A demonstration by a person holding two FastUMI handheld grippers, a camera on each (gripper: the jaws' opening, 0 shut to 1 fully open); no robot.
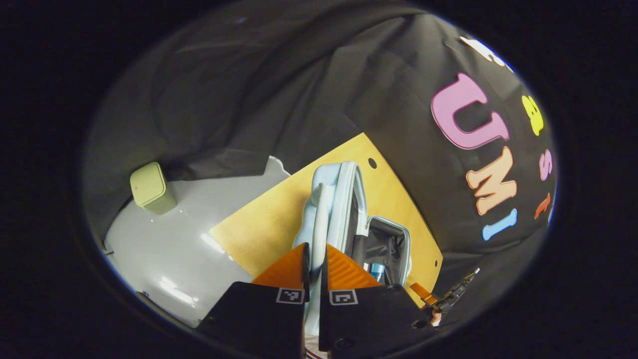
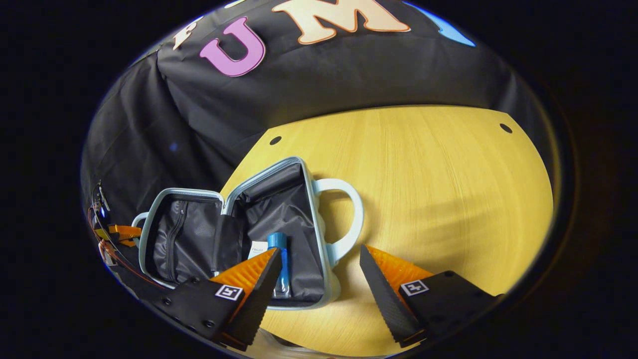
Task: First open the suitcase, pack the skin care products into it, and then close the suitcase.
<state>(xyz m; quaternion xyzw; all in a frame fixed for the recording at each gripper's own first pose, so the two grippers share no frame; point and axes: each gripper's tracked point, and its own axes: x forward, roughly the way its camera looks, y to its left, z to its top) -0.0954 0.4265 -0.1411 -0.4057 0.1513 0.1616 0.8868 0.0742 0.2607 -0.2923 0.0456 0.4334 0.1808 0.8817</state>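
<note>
Blue suitcase (image 2: 234,234) lies open, bottle (image 2: 280,264) packed; my left gripper (image 1: 314,259) pinches its lid to close, right gripper (image 2: 319,271) wide, waiting.

Pale blue case on yellow wood

We see the suitcase (image 2: 319,219) in pale blue with black lining, a blue-capped bottle (image 2: 279,262) inside, the table (image 2: 438,189) yellow wood-grain (a sage-green box (image 1: 151,187) nearby).

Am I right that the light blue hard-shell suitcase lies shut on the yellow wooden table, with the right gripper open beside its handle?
Not quite: the light blue hard-shell suitcase lies open, not shut, its black lining and a blue bottle visible in the right gripper view. It is on the yellow wooden table, and the right gripper is open beside its handle.
</note>
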